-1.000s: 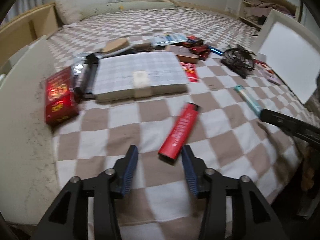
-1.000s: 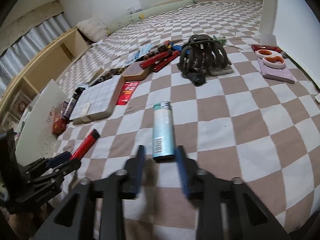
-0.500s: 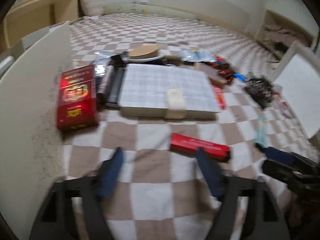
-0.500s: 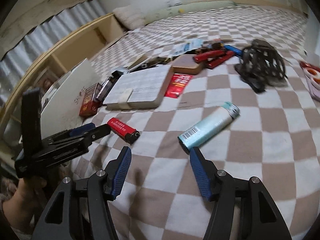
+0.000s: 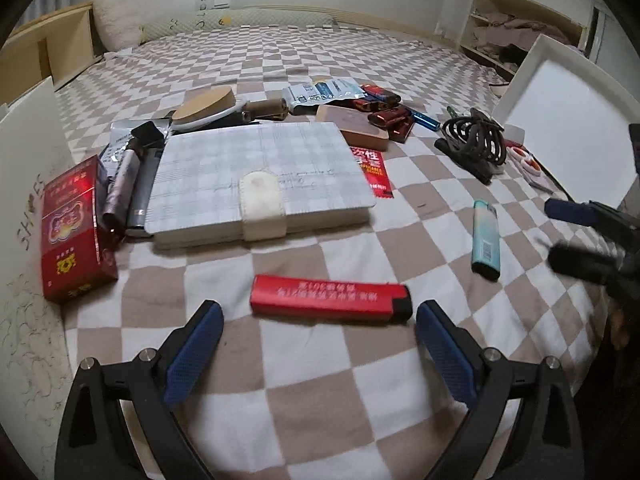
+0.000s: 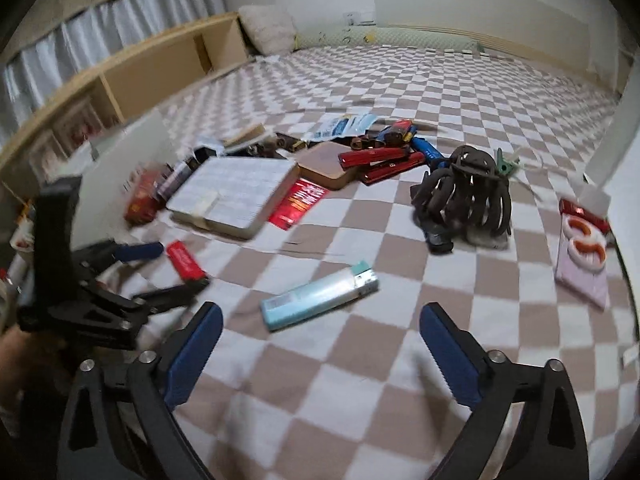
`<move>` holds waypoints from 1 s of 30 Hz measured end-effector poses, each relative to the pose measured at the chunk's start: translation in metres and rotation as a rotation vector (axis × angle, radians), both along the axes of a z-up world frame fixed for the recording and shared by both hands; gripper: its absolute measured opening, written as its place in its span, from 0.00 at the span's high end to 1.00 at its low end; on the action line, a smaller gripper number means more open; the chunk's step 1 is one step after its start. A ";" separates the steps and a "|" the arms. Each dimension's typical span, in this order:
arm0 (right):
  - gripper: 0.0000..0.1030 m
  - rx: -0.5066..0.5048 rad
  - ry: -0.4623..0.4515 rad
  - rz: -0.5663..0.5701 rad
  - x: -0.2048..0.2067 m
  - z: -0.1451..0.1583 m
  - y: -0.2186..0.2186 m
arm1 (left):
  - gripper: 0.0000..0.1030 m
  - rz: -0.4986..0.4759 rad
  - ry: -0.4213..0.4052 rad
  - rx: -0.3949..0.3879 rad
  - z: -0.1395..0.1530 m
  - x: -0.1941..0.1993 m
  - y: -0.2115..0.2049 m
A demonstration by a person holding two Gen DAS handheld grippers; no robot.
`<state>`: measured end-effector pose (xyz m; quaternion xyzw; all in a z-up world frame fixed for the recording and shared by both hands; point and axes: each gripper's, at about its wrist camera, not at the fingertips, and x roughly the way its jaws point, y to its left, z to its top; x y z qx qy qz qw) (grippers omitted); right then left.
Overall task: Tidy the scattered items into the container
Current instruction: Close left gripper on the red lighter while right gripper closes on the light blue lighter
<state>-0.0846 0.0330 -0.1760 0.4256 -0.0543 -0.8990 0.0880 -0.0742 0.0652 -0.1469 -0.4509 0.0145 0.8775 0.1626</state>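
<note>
On the checked blanket a red lighter (image 5: 330,299) lies crosswise just ahead of my left gripper (image 5: 318,320). Its jaws are opening wide, and no pad touches the lighter. A teal lighter (image 6: 320,296) lies slantwise before my right gripper (image 6: 320,316), whose jaws are also opening with nothing pressed between them. The right wrist view shows the left gripper (image 6: 184,265) at the left with the red lighter (image 6: 186,262) between its fingers. The left wrist view shows the right gripper (image 5: 562,234) at the right edge, beside the teal lighter (image 5: 485,240).
A checked notebook (image 5: 260,176) lies mid-blanket with a red box (image 5: 70,232) to its left. Behind are several small items (image 5: 384,114) and a dark claw clip (image 5: 472,140). A white tray (image 5: 568,120) stands tilted at the right, a white board (image 5: 24,160) at the left.
Both grippers have gone from narrow to wide open. The red and teal lighters, whose ends were between the fingers, now lie crosswise and free on the blanket.
</note>
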 end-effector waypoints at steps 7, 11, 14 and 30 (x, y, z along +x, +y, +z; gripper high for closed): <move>0.00 0.104 -0.019 0.142 -0.016 -0.021 -0.014 | 0.21 0.001 0.029 -0.031 -0.004 0.000 0.007; 0.00 0.088 -0.044 0.183 -0.027 -0.030 -0.012 | 0.22 -0.016 0.045 -0.024 -0.004 0.004 0.004; 0.00 0.092 -0.093 0.203 -0.033 -0.039 -0.014 | 0.22 -0.024 0.057 -0.027 -0.005 0.007 0.004; 0.14 0.151 -0.076 0.184 -0.031 -0.042 -0.024 | 0.22 0.004 0.012 0.018 -0.007 0.006 -0.001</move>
